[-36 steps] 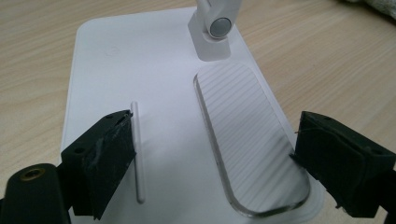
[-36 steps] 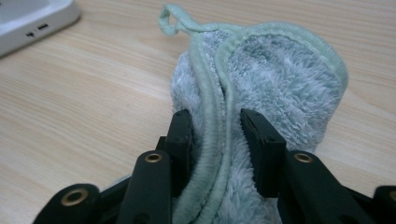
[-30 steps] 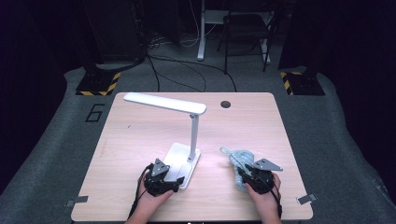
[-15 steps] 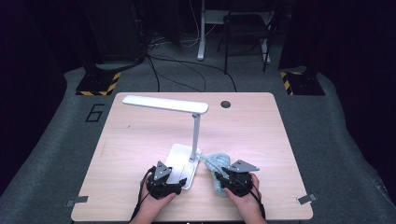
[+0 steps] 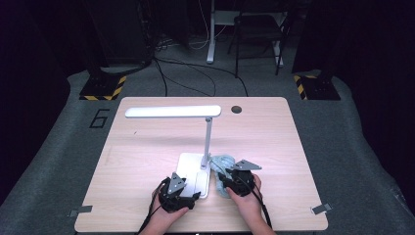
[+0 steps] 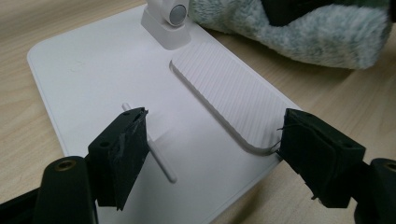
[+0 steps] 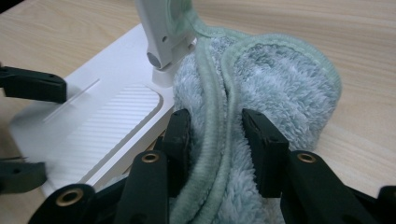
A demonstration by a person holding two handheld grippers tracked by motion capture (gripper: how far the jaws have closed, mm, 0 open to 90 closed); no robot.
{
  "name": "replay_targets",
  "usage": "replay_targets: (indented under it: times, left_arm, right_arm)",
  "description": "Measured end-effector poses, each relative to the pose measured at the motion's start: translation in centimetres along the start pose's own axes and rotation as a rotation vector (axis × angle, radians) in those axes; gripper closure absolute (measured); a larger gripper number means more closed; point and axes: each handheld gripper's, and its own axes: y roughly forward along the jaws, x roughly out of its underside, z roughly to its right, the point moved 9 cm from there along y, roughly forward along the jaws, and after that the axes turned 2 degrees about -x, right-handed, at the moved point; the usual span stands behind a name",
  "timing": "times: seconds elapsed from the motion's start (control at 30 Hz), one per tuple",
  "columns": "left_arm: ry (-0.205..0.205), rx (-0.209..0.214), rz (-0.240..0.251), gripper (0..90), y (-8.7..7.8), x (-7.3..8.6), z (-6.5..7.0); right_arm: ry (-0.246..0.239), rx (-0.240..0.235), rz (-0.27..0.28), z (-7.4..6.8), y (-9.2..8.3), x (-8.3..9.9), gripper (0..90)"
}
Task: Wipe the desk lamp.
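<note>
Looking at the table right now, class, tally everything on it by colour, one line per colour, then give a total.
White: 1, the desk lamp
Pale green: 1, the fluffy cloth, bunched against the lamp's base
Black: 2, the left gripper with jaws spread over the lamp's base, and the right gripper with a fold of the cloth between its jaws
Total: 4

A fluffy pale green cloth [image 7: 261,93] is lying bunched on the table's near side. It is pressing against the right edge of the white desk lamp's [image 5: 195,147] base.
</note>
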Motion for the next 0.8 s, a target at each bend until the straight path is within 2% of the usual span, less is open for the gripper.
replay_targets:
  times: [0.13, 0.2, 0.23, 0.33, 0.37, 0.6, 0.73, 0.8]
  left_arm:
    - [-0.002, -0.009, 0.01, 23.7, 0.1, 0.0, 0.0]
    - [-0.021, 0.004, 0.013, 23.6, 0.1, 0.0, 0.3]
    - [-0.004, -0.006, 0.017, 23.6, 0.1, 0.0, 0.1]
    - [-0.006, -0.005, 0.023, 23.5, 0.2, 0.0, 0.2]
    - [-0.007, -0.015, 0.035, 23.5, 0.3, 0.0, 0.1]
    - [-0.004, -0.006, 0.035, 23.6, 0.4, -0.1, 0.2]
    - [-0.004, -0.006, 0.035, 23.6, 0.4, -0.1, 0.2]
    - [-0.004, -0.005, 0.035, 23.6, 0.4, -0.1, 0.2]
  right_arm:
    - [-0.008, 0.006, 0.002, -0.3, 1.0, 0.0, 59.8]
    - [-0.01, -0.004, 0.003, -0.6, 1.2, 0.0, 57.3]
    - [-0.03, -0.02, 0.005, -0.8, 1.2, 0.2, 52.4]
    - [-0.023, -0.04, 0.006, -1.0, 1.1, 0.3, 50.1]
    - [-0.016, -0.062, 0.015, -1.1, 1.0, 0.2, 51.8]
    - [-0.039, -0.07, 0.01, -1.3, 1.6, 0.0, 62.7]
    - [-0.049, -0.082, -0.015, -1.6, 2.0, 0.2, 63.6]
    - [-0.035, -0.096, -0.021, -1.5, 2.0, 0.3, 63.8]
